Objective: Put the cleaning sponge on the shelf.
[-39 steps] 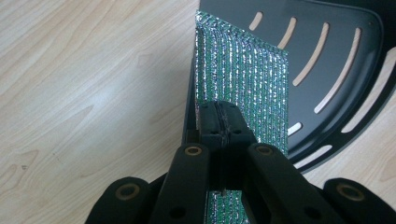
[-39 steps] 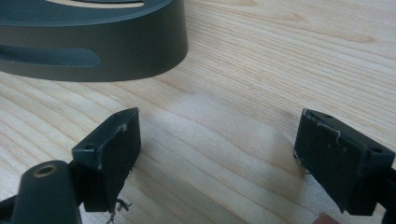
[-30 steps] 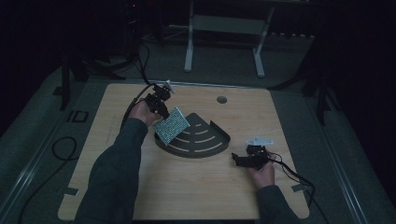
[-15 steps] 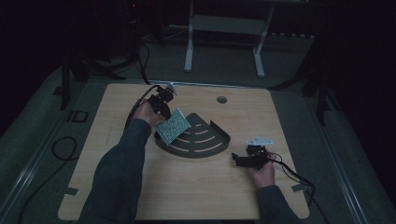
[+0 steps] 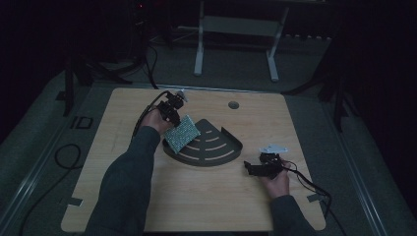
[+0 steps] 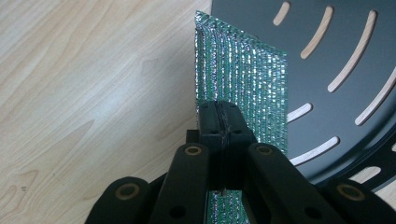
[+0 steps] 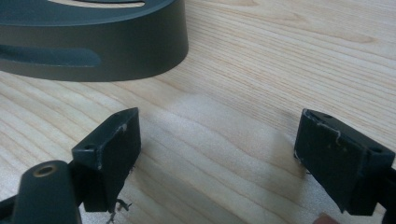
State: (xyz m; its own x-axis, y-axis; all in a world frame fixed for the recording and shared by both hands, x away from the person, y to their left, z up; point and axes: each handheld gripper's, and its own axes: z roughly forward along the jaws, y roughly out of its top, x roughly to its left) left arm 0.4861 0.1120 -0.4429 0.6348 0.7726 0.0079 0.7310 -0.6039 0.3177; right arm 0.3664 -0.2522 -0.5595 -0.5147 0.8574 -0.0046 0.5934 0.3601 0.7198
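Your right gripper point(image 5: 252, 168) sits low over the tabletop point(image 5: 206, 206) near its right edge, toward the near side, with its fingers point(image 7: 112, 140) wide apart and nothing between them; in the right gripper view only bare wood grain lies in the gap. Around that hand the pale wooden surface is open toward the near edge and the near left corner, apart from your own forearms and the cable trailing off the right edge.

Just beyond the right gripper stands the dark fan-shaped rack point(image 5: 216, 147), near the middle of the tabletop, its curved wall facing you and its slotted floor showing wood through the slits.

Your left gripper point(image 5: 173, 118) is over the rack's left corner, its fingers point(image 6: 219, 121) clamped together on the glittery green sponge point(image 5: 182, 133). The sponge hangs on edge, tilted, its lower part over the rack's left rim; whether it touches the rim cannot be told.

Farther on, a round hole point(image 5: 233, 104) sits near the far edge, with clear wood at the far right corner. Beyond the tabletop the room is dim: grey floor, a white stand point(image 5: 236, 29), dark tripod legs at both sides.
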